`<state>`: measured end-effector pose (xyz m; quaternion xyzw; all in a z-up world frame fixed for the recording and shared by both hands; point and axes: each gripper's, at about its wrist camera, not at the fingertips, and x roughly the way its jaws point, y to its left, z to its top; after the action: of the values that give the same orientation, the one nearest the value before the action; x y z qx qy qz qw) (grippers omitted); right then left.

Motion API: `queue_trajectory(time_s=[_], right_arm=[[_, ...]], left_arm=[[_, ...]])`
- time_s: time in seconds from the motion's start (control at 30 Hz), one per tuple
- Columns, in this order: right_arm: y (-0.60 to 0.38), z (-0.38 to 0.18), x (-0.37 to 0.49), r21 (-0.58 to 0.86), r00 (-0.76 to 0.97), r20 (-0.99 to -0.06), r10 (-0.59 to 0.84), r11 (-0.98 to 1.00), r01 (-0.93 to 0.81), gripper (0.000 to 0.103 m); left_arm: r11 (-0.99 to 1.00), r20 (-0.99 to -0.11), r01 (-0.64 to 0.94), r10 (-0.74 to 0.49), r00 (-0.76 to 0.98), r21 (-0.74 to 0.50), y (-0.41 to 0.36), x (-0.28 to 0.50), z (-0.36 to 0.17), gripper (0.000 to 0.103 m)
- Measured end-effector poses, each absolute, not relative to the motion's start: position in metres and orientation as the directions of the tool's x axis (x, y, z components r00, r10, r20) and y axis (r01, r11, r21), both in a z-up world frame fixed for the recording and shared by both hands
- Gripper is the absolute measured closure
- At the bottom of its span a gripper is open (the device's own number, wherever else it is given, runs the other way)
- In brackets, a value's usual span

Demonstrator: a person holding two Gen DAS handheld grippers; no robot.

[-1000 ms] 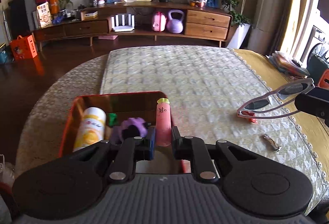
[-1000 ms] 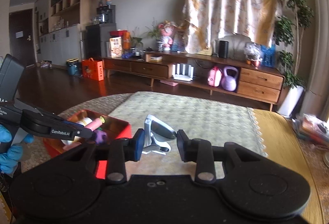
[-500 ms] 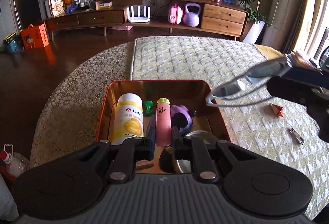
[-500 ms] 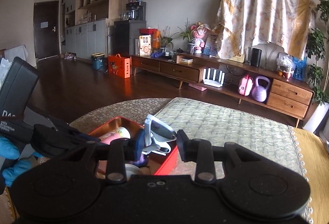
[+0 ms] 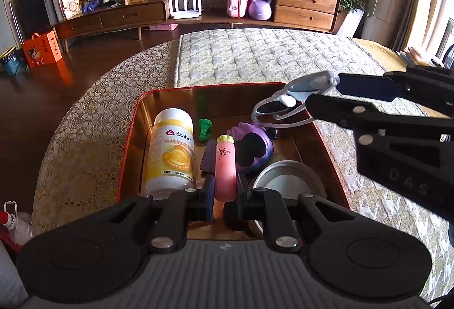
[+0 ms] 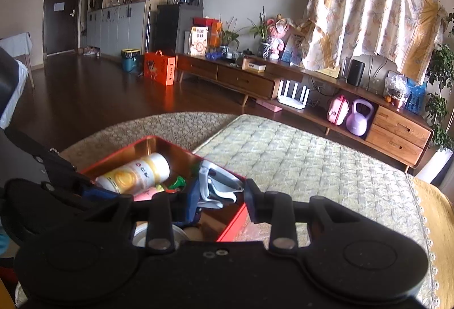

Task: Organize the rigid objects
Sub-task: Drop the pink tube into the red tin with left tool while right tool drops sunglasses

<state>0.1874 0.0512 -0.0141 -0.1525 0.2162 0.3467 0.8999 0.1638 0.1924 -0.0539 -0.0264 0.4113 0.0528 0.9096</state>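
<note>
Two grippers are working over the red tin box (image 5: 129,138): the left gripper (image 5: 224,196) is clamping a pink carrot-shaped toy (image 5: 225,167) between bottle (image 5: 171,150) and bowl (image 5: 286,178); the right gripper (image 6: 221,195) is gripping sunglasses (image 5: 289,104) above the far-right rim.

Left gripper (image 5: 224,192): pitched steeply downward, jaws clamped tight on a held item. Right gripper (image 6: 221,195): tilted gently downward, jaws partly closed around a held item; in the left wrist view its fingers (image 5: 334,107) reach in from the right.
</note>
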Motion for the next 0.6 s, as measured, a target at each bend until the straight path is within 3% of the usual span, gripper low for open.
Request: queue_trajectory(time_s=[0.6], right_arm=[[0.06,-0.038,0.184,-0.136,0.624,-0.598,0.503,0.704,-0.697,0.069]], left_arm=[[0.987,-0.793,-0.159,0.112,0.599,0.019,0.202,0.175,-0.077,0.088]])
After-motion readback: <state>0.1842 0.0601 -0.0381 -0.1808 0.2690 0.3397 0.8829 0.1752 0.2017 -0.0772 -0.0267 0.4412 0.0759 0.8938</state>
